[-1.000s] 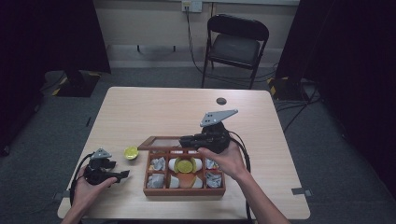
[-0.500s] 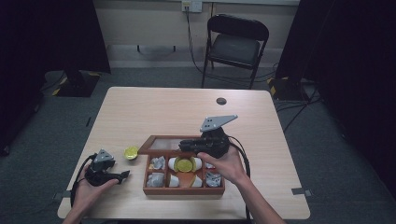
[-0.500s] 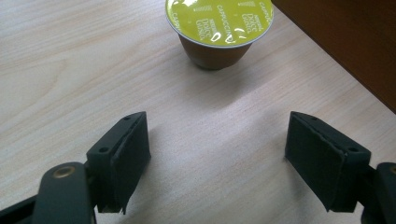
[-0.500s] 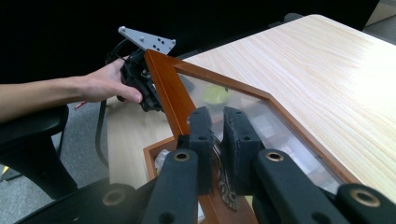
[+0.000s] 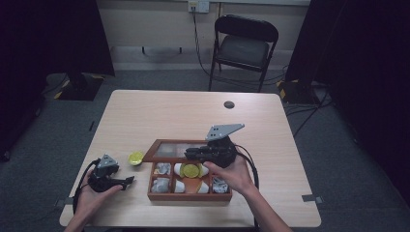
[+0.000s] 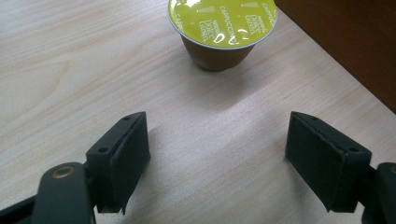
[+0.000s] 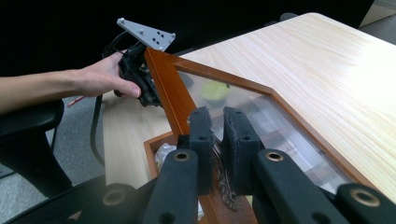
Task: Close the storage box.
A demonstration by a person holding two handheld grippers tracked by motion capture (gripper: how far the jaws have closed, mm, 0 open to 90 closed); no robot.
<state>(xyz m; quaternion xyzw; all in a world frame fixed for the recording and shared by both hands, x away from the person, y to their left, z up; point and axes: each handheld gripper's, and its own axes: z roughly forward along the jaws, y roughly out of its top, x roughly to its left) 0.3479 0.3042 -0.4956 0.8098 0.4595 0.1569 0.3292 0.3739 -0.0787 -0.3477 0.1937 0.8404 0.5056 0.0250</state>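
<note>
At the left of the pale, fine-grained wooden table (image 5: 183, 113), the left gripper (image 5: 126, 181) lies low in the person's left hand (image 5: 92, 195), its two blocky black jaws spread apart over bare wood after just opening a little, nothing between their matte pads. Just ahead of them stands a small coffee capsule (image 6: 221, 28), a brown tapered cup with a round, glossy yellow-green foil lid, seated on the table beside the box's dark wall. Next comes the shallow reddish-brown wooden box (image 5: 189, 195), split into square compartments that hold crinkled silvery packets, white rounded pieces and another yellow-lidded capsule. Its framed lid (image 7: 261, 112), a polished wood border around a clear pane, stands tilted up at the far side. The right gripper (image 7: 218, 140), topped by a grey three-cornered plate, is clenched on an ornate metal clasp (image 7: 223, 179) at the lid's edge.
</note>
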